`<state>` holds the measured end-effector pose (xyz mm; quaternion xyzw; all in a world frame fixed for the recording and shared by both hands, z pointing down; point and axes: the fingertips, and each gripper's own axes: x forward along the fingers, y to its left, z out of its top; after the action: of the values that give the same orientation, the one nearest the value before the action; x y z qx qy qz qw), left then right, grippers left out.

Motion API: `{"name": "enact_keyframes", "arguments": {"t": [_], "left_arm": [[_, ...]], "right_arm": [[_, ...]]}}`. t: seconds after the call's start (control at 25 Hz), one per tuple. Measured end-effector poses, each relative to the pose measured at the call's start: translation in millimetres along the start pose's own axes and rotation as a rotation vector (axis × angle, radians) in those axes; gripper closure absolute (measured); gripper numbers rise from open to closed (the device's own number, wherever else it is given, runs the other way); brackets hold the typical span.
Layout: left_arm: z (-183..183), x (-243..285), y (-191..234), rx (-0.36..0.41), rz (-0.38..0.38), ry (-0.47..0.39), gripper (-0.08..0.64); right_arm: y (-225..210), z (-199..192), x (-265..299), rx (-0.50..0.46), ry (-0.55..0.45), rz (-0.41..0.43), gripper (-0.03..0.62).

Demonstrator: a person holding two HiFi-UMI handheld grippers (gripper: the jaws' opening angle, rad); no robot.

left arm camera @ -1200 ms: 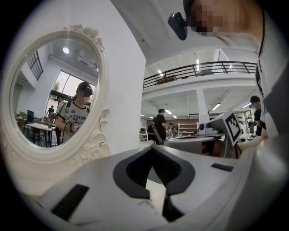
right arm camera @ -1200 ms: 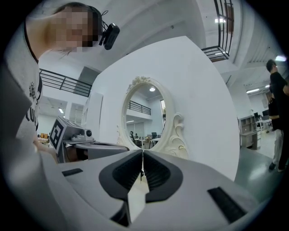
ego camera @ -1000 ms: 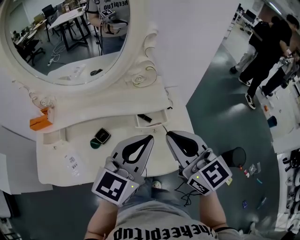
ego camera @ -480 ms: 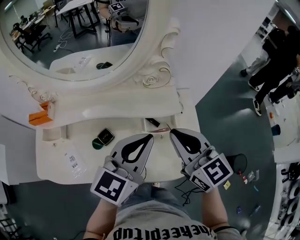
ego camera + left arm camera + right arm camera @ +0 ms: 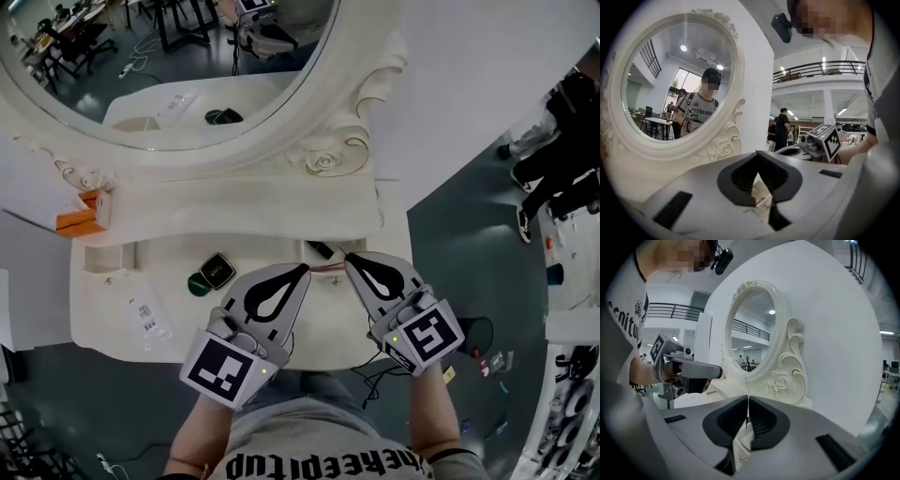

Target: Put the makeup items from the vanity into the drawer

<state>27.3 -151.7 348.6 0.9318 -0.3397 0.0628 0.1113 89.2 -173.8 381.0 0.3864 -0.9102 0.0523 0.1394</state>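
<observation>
— What lies on the white worktop [image 5: 112, 286]?

— A dark green compact [image 5: 214, 273] near the middle. A clear labelled packet [image 5: 150, 319] lies flat at eight o'clock, apart from it.

— And further back?

— An orange box [image 5: 77, 220] at ten o'clock on the raised back ledge. A small black item [image 5: 322, 250] sits at two o'clock.

Left tongs [image 5: 300, 273], right tongs [image 5: 348, 262]: two. One thin stick [image 5: 326, 267], one compact [image 5: 217, 272], one clear packet [image 5: 150, 319], one orange box [image 5: 75, 223].
</observation>
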Motion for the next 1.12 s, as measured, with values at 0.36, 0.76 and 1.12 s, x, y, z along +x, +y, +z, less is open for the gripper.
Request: {"name": "enact_keyframes", "arguments": {"t": [0.36,0.76,1.12], "left_arm": [[-6,8,21,-0.029,0.013,0.013,0.538],[-14,14,34,-0.056,0.024,0.027,0.538],[-19,17,42,-0.076,0.034,0.029,0.538]], "right_arm": [[-6,-35,27,-0.044,0.114,0.027,0.564],[-8,-68,43,-0.061,0.223,0.048,0.563],[-9,-92,54,-0.090,0.299,0.067,0.563]]}}
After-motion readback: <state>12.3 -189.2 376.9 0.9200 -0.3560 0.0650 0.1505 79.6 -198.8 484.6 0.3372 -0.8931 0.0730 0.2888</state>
